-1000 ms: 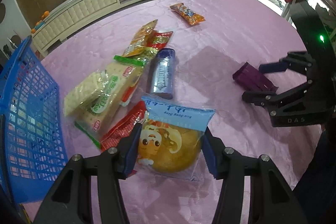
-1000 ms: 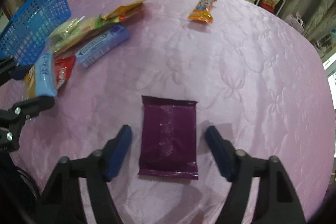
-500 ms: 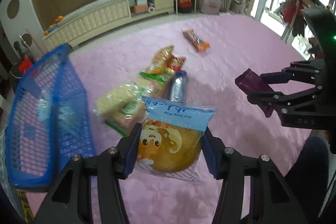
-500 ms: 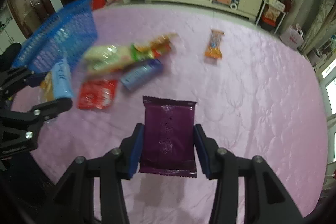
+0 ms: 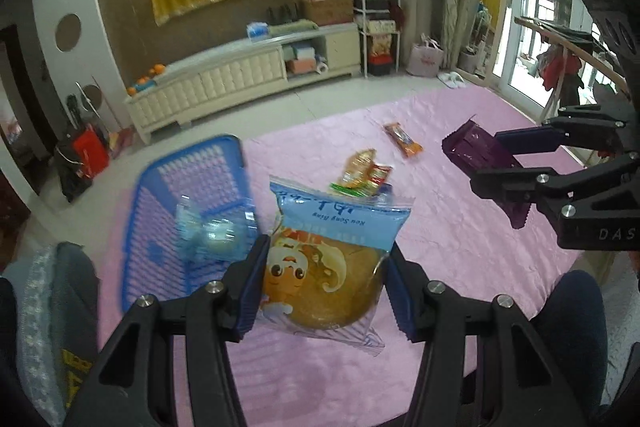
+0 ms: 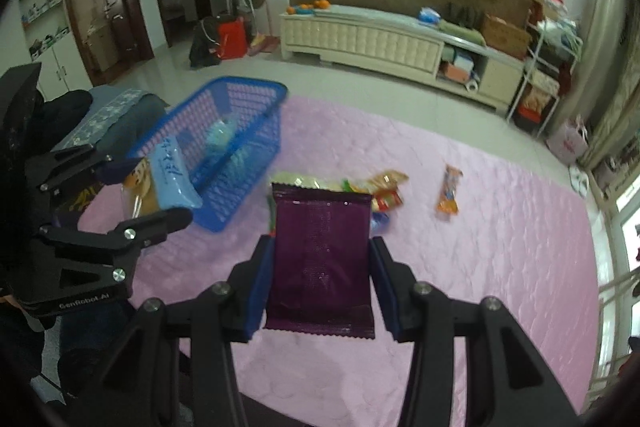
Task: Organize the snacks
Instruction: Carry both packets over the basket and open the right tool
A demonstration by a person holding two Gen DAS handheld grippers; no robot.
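Note:
My left gripper (image 5: 324, 279) is shut on a blue-topped bread packet (image 5: 328, 263) with a cartoon print, held high above the pink table. My right gripper (image 6: 320, 283) is shut on a flat purple packet (image 6: 320, 259), also lifted clear of the table. Each gripper shows in the other's view: the right gripper (image 5: 516, 171) with the purple packet (image 5: 480, 155) at the right, the left gripper (image 6: 132, 199) with the bread packet (image 6: 168, 179) at the left. A blue basket (image 5: 188, 183) (image 6: 256, 99) stands at the table's left end and holds a pale blue packet (image 5: 208, 227).
Several snack packets (image 5: 362, 175) (image 6: 384, 191) lie in a heap mid-table, and an orange bar (image 5: 402, 139) (image 6: 448, 193) lies apart, farther right. The pink tablecloth (image 6: 500, 247) covers the table. A person's dark sleeve and knees show at the lower edges.
My right gripper closed on the purple packet and raised it off the cloth. Both grippers rose with their packets; the table dropped away and the blue basket came into fuller view.

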